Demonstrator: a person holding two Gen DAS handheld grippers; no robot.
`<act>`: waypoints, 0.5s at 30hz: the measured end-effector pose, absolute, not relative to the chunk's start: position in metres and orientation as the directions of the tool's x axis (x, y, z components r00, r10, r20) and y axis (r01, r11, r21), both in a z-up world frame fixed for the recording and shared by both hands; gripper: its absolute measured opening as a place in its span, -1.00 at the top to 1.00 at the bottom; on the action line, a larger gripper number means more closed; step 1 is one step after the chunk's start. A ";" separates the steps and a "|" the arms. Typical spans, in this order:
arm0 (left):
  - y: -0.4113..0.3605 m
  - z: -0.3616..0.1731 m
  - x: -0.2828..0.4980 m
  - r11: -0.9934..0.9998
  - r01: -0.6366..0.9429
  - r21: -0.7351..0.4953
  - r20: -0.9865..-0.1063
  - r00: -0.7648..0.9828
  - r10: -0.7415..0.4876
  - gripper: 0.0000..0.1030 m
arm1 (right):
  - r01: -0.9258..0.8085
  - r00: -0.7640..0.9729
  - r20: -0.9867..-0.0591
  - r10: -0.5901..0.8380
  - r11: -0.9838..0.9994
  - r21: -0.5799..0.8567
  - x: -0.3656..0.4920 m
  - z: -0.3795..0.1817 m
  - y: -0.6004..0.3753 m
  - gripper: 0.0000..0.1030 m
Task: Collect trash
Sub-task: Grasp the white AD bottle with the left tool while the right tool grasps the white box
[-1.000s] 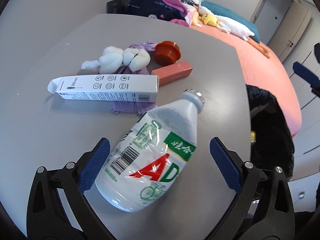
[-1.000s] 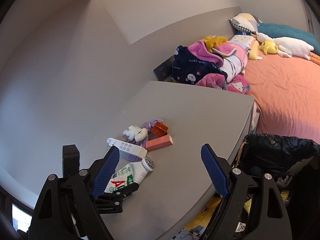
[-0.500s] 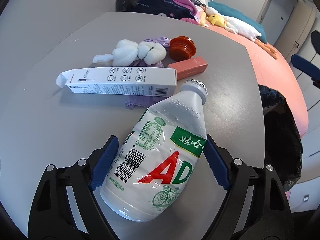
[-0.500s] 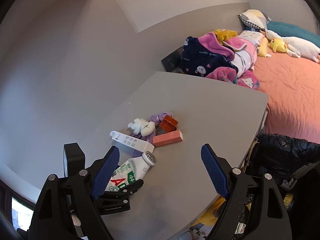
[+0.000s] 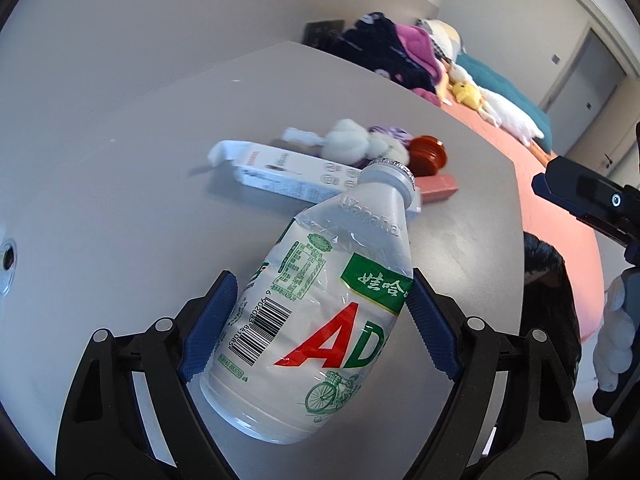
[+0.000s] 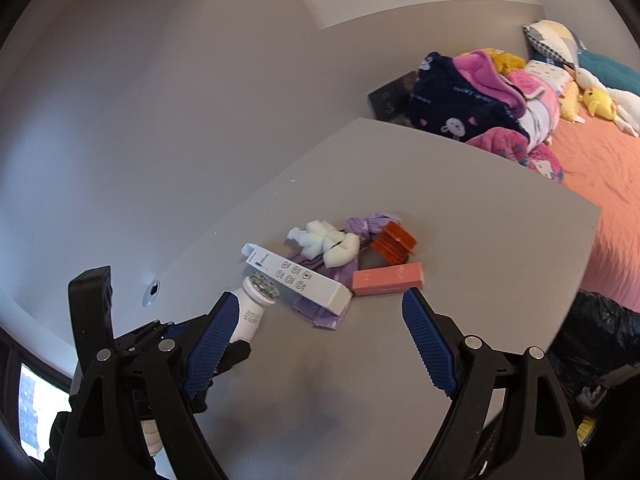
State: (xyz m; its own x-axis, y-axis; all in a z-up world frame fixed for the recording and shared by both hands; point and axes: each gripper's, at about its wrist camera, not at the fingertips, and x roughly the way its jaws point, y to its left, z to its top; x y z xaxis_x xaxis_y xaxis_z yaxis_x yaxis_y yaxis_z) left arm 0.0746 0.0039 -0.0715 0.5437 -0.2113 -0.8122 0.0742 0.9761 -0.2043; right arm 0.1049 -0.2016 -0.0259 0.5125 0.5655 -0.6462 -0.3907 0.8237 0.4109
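Left gripper (image 5: 320, 328) clamps the white plastic bottle (image 5: 320, 312); right gripper (image 6: 320, 344) hangs spread and empty.

From the left: the bottle, with its green-and-red label, sits between the blue pads (image 5: 210, 330), which press on its two sides, its neck tilted up above the grey table (image 5: 120, 208). Beyond it on the table lie a long white carton (image 6: 296, 276), a white fluffy toy (image 6: 326, 240) on a purple cloth (image 6: 324, 316), a red ribbed piece (image 6: 394, 244) and a pink box (image 6: 388, 279). A black trash bag (image 6: 592, 332) stands at the table's right edge, beside the orange bed (image 6: 608, 168).

"Wahaha", "AD" on bottle (image 5: 320, 312)
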 end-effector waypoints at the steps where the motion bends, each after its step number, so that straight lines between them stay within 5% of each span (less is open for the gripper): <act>1: 0.010 -0.071 0.073 0.976 0.058 -0.209 -0.812 0.546 -0.206 -0.59 | -0.399 0.504 -0.652 0.566 0.822 0.405 0.107 -0.028 -0.196 -0.63; 6: 0.030 -0.067 0.068 0.974 -0.009 -0.227 -0.806 0.562 -0.183 -0.59 | -0.450 0.462 -0.680 0.570 0.811 0.374 0.121 -0.036 -0.171 -0.63; 15: 0.063 -0.059 0.062 0.959 -0.124 -0.254 -0.801 0.583 -0.137 -0.59 | -0.577 0.373 -0.736 0.565 0.762 0.292 0.146 -0.058 -0.120 -0.15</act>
